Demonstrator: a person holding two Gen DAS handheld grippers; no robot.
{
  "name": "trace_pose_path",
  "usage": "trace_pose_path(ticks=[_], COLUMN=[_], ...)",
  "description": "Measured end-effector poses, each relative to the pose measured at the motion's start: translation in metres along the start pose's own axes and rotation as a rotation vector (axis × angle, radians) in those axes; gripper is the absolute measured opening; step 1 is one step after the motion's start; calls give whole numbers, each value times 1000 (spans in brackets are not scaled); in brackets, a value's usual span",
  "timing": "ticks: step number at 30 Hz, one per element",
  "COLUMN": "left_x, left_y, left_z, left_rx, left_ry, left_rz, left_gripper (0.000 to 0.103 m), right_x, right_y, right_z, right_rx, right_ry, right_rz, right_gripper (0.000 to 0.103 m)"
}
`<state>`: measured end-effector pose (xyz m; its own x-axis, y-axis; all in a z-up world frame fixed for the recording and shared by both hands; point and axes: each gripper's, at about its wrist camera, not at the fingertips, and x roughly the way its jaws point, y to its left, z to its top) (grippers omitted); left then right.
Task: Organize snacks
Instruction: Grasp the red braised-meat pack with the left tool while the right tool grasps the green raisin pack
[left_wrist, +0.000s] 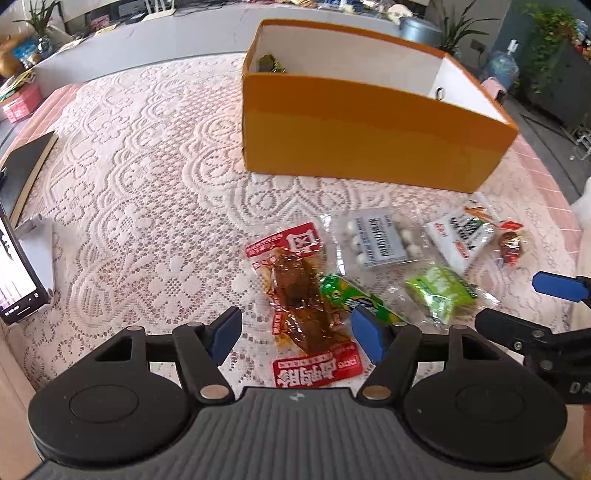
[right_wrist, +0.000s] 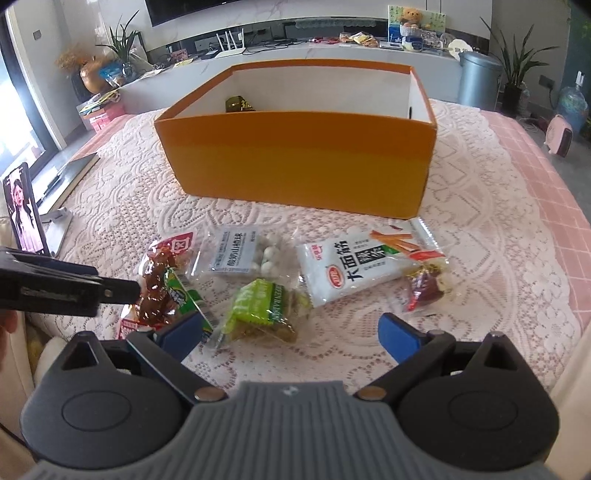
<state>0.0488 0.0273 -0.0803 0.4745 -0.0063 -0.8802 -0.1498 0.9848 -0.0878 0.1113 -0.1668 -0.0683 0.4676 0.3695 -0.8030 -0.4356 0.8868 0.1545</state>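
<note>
An orange box (left_wrist: 351, 133) (right_wrist: 295, 162) stands on the lace cloth with one dark snack (left_wrist: 269, 63) (right_wrist: 239, 104) inside. In front lie a red duck-leg pack (left_wrist: 299, 295) (right_wrist: 159, 288), a green tube pack (left_wrist: 354, 299) (right_wrist: 184, 299), a clear pack of white balls (left_wrist: 376, 240) (right_wrist: 255, 254), a green cake pack (left_wrist: 439, 291) (right_wrist: 262, 310), a white noodle-snack pack (left_wrist: 461, 236) (right_wrist: 362, 266) and a small red pack (left_wrist: 511, 243) (right_wrist: 424, 288). My left gripper (left_wrist: 295, 332) is open over the duck-leg pack. My right gripper (right_wrist: 291, 332) (left_wrist: 517, 306) is open just short of the green cake pack.
A phone on a stand (left_wrist: 18, 266) (right_wrist: 24, 210) plays video at the table's left edge, next to a dark notebook (left_wrist: 29, 166) (right_wrist: 70, 173). Behind the table runs a long counter (right_wrist: 295, 48) with clutter, plants and a grey bin (right_wrist: 478, 79).
</note>
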Motion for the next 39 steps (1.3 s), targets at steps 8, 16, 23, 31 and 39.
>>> trace_pose_path(ticks=[8, 16, 23, 31, 39], left_x=[23, 41, 49, 48, 35], left_y=[10, 16, 8, -2, -11], left_z=[7, 6, 7, 1, -1], left_rx=[-52, -81, -46, 29, 78], left_ry=[61, 86, 73, 12, -50], left_rz=[21, -4, -14, -29, -20], left_gripper=[77, 76, 70, 53, 48], right_x=[21, 45, 61, 65, 65], right_y=[17, 19, 17, 17, 14], right_z=[10, 11, 9, 8, 5], right_rx=[-43, -41, -13, -24, -14], right_ry=[40, 100, 138, 121, 122], right_rz=[-2, -4, 10, 22, 42], right_gripper=[76, 76, 70, 66, 63])
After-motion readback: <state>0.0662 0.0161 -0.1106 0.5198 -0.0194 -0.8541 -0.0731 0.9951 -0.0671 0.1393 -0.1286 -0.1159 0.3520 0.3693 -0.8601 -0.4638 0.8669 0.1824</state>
